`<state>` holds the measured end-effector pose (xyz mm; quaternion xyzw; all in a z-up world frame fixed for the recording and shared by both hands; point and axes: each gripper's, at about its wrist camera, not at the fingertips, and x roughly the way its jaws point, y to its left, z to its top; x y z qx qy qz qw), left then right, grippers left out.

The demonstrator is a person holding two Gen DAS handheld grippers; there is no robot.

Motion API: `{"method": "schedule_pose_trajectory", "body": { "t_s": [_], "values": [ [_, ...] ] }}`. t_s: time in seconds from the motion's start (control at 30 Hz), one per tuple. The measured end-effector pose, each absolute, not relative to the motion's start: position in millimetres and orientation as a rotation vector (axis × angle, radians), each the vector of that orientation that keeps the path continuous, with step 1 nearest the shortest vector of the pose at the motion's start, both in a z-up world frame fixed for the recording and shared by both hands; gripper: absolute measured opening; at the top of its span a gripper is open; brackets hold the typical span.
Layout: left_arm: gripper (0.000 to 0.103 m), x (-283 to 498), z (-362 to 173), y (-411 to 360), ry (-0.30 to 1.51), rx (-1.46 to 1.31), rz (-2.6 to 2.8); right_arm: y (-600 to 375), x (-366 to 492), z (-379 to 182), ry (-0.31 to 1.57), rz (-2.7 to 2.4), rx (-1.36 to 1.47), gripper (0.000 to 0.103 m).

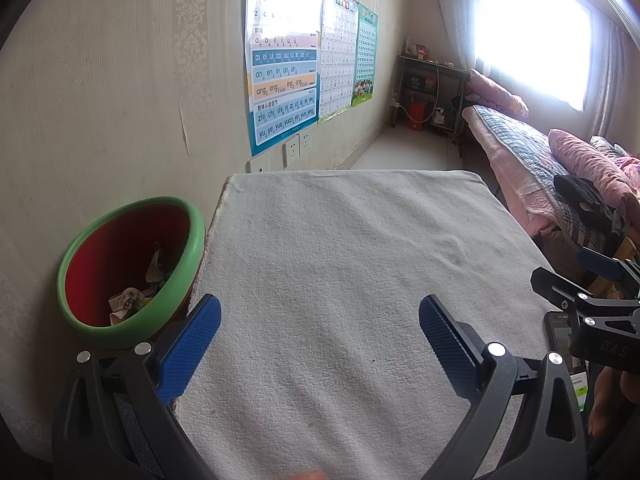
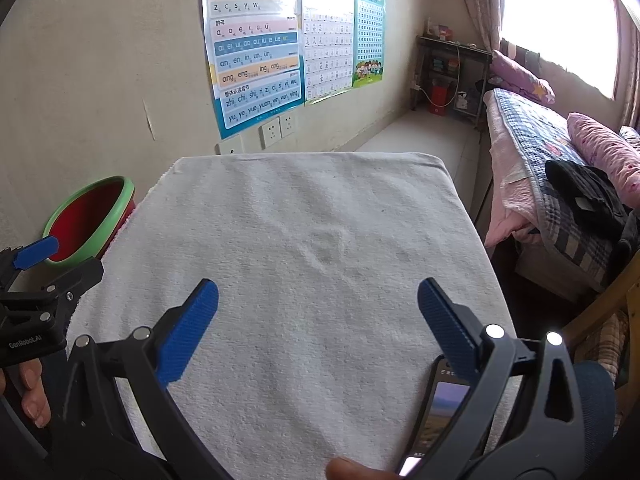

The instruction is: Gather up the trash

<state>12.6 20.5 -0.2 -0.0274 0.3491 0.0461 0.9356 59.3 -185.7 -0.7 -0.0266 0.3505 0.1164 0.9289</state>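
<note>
A red bin with a green rim [image 1: 132,268] stands beside the table's left edge against the wall; crumpled paper trash [image 1: 128,300] lies inside it. In the right wrist view the same bin [image 2: 92,220] shows at the far left. My left gripper [image 1: 320,316] hovers open over the white cloth-covered table [image 1: 340,248], nothing between its blue pads. My right gripper [image 2: 318,300] is also open and empty above the table [image 2: 304,240]. Each gripper appears at the edge of the other's view. No loose trash shows on the cloth.
A phone [image 2: 440,412] with a lit screen lies at the table's near right corner. A bed [image 2: 560,160] with pink pillows stands to the right, posters [image 2: 256,40] and wall sockets hang on the wall behind, and a dark shelf [image 2: 448,72] sits in the far corner.
</note>
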Motion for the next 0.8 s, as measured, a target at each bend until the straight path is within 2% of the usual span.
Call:
{"method": "schedule_pose_trajectory", "body": {
  "t_s": [0.8],
  "values": [
    [0.095, 13.0, 3.4, 16.9, 0.703, -0.063, 0.08, -184.6, 59.5, -2.5, 0.727, 0.221, -0.077, 0.098]
  ]
}}
